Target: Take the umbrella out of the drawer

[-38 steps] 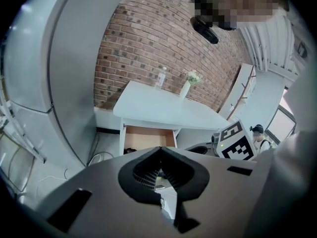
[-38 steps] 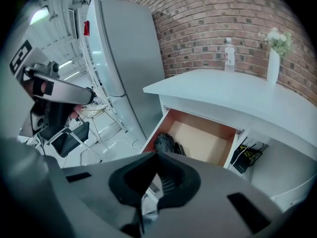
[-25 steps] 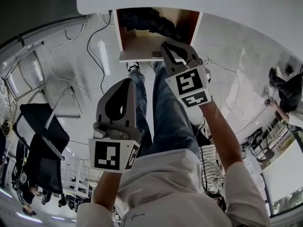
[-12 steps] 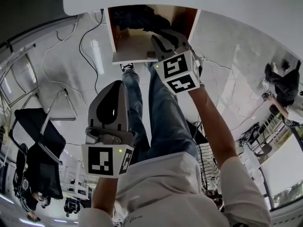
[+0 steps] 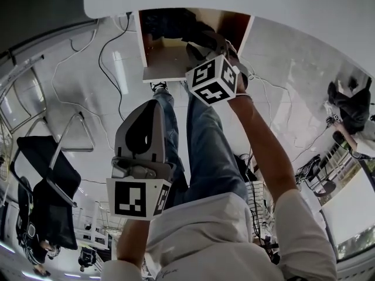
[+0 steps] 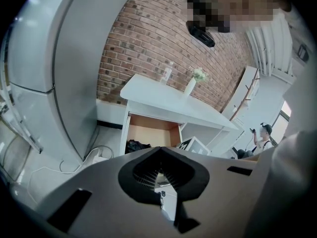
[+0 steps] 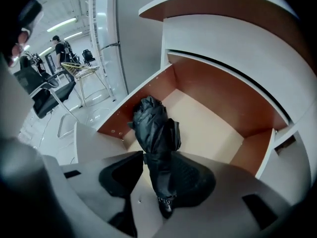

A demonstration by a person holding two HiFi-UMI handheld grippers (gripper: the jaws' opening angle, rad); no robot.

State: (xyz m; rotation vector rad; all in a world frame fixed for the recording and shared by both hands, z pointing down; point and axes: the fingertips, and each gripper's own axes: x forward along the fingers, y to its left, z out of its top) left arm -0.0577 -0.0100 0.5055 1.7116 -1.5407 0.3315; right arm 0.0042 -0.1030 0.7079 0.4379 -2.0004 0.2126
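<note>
Grey left gripper (image 5: 152,106) bears a black-and-white marker cube (image 5: 136,199); white shirt (image 5: 199,230), blue jeans (image 5: 208,139)

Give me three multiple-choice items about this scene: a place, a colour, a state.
1. Where does the umbrella lie? A on the desk top; B on the floor; C in the open drawer.
2. What colour is the umbrella? A black; B red; C yellow.
3. How do the fingers of the right gripper stand? A shut, empty; B apart, umbrella between them; C shut on a cable.
Key: C, it lies on the drawer's bottom; A, its fabric is black; B, the fingers have just been opening and flank it.
</note>
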